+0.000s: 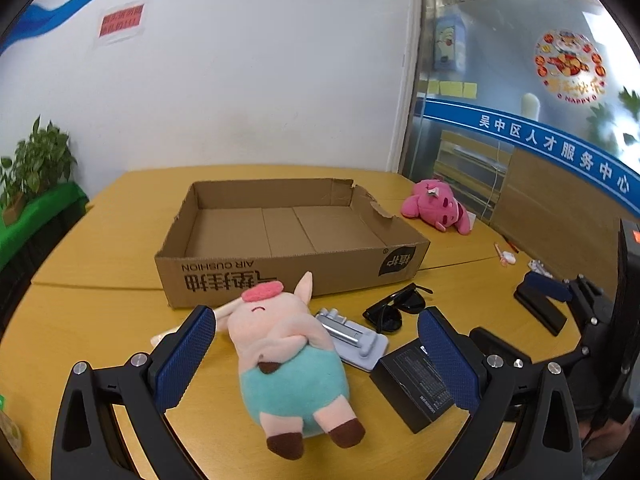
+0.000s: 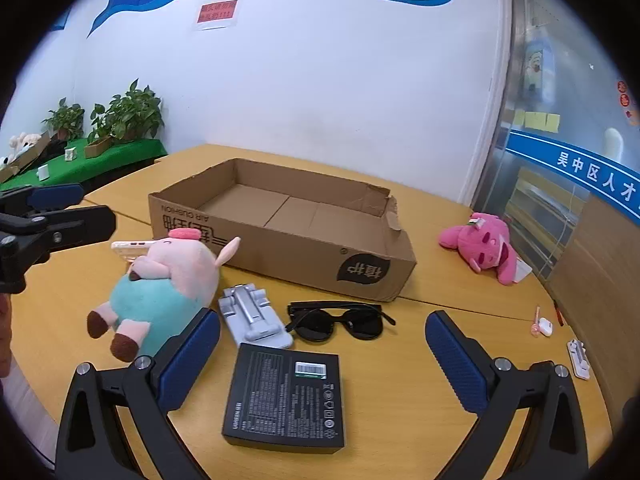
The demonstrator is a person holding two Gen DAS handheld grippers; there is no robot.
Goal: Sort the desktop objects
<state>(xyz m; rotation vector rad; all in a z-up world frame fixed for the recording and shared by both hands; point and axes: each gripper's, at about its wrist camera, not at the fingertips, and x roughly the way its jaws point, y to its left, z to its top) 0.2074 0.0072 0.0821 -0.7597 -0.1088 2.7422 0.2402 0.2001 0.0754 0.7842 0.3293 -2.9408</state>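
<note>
So far nothing is sorted: the box (image 1: 280,236) sits empty at twelve o'clock, pig (image 1: 286,360), stand (image 2: 254,316), sunglasses (image 2: 340,320) and black case (image 2: 286,400) lie on the bench (image 1: 80,320), my left gripper (image 1: 316,364) and right gripper (image 2: 322,364) jaws wide open, holding nothing.

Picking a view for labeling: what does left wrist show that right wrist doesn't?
Left wrist only: the right tool from outside, and a round festive sticker on the glass.
Right wrist only: the left tool from outside, and a green shelf with potted plants.
Both: cardboard box, pig plush, sunglasses, grey stand, black box, pink plush.
</note>
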